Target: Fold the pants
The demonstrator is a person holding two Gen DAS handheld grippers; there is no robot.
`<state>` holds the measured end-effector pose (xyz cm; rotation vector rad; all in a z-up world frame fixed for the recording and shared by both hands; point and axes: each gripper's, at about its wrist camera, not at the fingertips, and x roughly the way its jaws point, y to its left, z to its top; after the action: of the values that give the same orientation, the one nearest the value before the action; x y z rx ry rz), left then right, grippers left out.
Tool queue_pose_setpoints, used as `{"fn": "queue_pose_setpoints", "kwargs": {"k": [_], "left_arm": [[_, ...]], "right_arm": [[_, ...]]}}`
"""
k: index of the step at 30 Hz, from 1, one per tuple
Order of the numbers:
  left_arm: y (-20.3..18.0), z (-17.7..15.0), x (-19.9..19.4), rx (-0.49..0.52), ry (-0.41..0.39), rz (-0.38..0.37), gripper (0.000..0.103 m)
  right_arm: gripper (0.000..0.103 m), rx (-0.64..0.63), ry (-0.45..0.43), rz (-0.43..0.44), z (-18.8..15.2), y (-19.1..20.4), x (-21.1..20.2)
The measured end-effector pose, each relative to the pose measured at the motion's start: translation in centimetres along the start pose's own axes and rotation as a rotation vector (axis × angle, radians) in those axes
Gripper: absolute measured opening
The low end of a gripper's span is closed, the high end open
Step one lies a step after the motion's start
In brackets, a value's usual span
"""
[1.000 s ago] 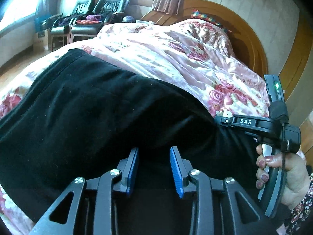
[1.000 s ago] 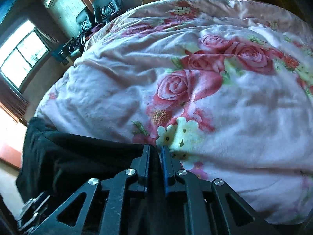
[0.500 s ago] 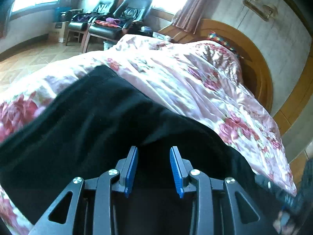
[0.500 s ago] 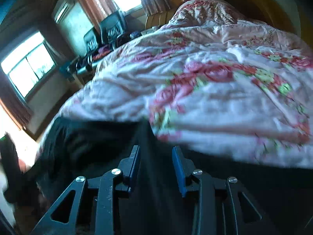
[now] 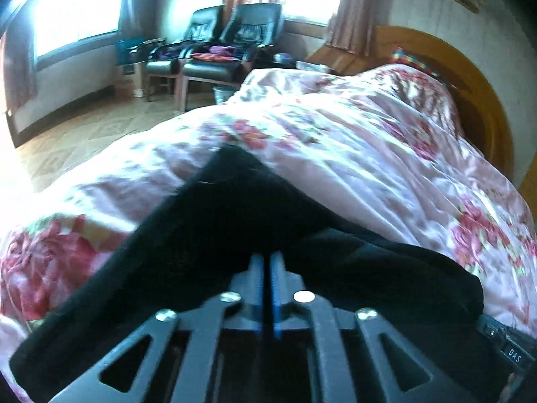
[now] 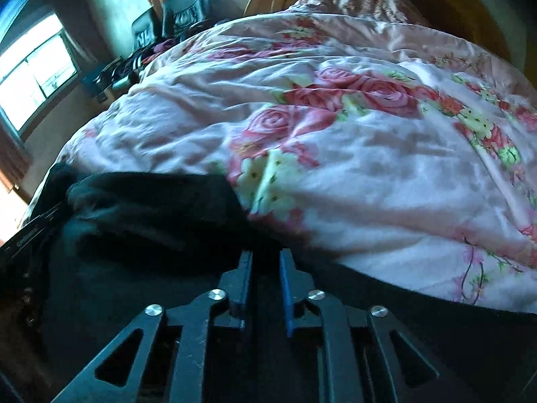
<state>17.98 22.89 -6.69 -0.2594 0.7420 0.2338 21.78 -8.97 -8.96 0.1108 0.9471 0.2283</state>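
Black pants (image 5: pixel 208 228) lie on a pink rose-print quilt (image 5: pixel 352 154) covering the bed. In the left wrist view the cloth rises in a peak toward my left gripper (image 5: pixel 266 257), whose blue pads are pinched together on a fold of it. In the right wrist view the pants (image 6: pixel 151 208) are bunched at the lower left, and my right gripper (image 6: pixel 265 255) is closing, its pads a narrow gap apart with black cloth pressed between them. The right gripper's body (image 5: pixel 510 352) shows at the lower right edge of the left wrist view.
The quilt (image 6: pixel 369 174) spreads wide beyond the pants. A curved wooden headboard (image 5: pixel 483 107) stands at the far right. Two dark armchairs (image 5: pixel 235 43) with clothes on them stand under the windows, past a strip of wooden floor (image 5: pixel 84 134).
The left jaws went from open to shut on the cloth, and the pants drew up into a peak. The right jaws opened wide, shifted along the pants, then narrowed again.
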Motion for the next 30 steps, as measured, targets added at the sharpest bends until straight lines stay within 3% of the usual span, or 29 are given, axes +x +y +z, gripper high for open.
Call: {"fn": "queue_pose_setpoints", "kwargs": {"k": [5, 7, 9, 15, 18, 21, 24, 30], "left_arm": [[0.9, -0.3, -1.8, -0.052, -0.035, -0.04, 0.004], [0.4, -0.7, -3.2, -0.025, -0.058, -0.035, 0.019], [-0.5, -1.2, -4.1, 0.02, -0.072, -0.041, 0.02], [-3.8, -3.6, -5.1, 0.084, 0.013, -0.109, 0.024], [-6.1, -5.7, -6.3, 0.163, 0.033, -0.159, 0.037], [-8.6, -7.4, -7.4, 0.269, 0.055, -0.229, 0.039], [-11.0, -9.3, -8.6, 0.361, 0.072, -0.274, 0.039], [-13.4, -11.8, -10.3, 0.487, 0.07, -0.293, 0.046]], "right_arm": [[0.015, 0.045, -0.075, 0.042, -0.8, -0.4, -2.5], [0.033, 0.098, -0.143, 0.075, -2.1, -1.0, -5.2], [0.05, 0.132, -0.179, 0.083, -3.7, -1.6, -7.3], [0.051, 0.111, -0.174, 0.015, -7.7, -2.5, -11.7], [0.063, 0.09, -0.16, -0.019, -9.3, -3.9, -13.3], [0.079, 0.133, -0.158, -0.078, -11.0, -5.5, -14.9], [0.081, 0.195, -0.159, -0.092, -12.7, -7.5, -16.2], [0.081, 0.287, -0.18, -0.114, -15.2, -11.6, -19.2]]}}
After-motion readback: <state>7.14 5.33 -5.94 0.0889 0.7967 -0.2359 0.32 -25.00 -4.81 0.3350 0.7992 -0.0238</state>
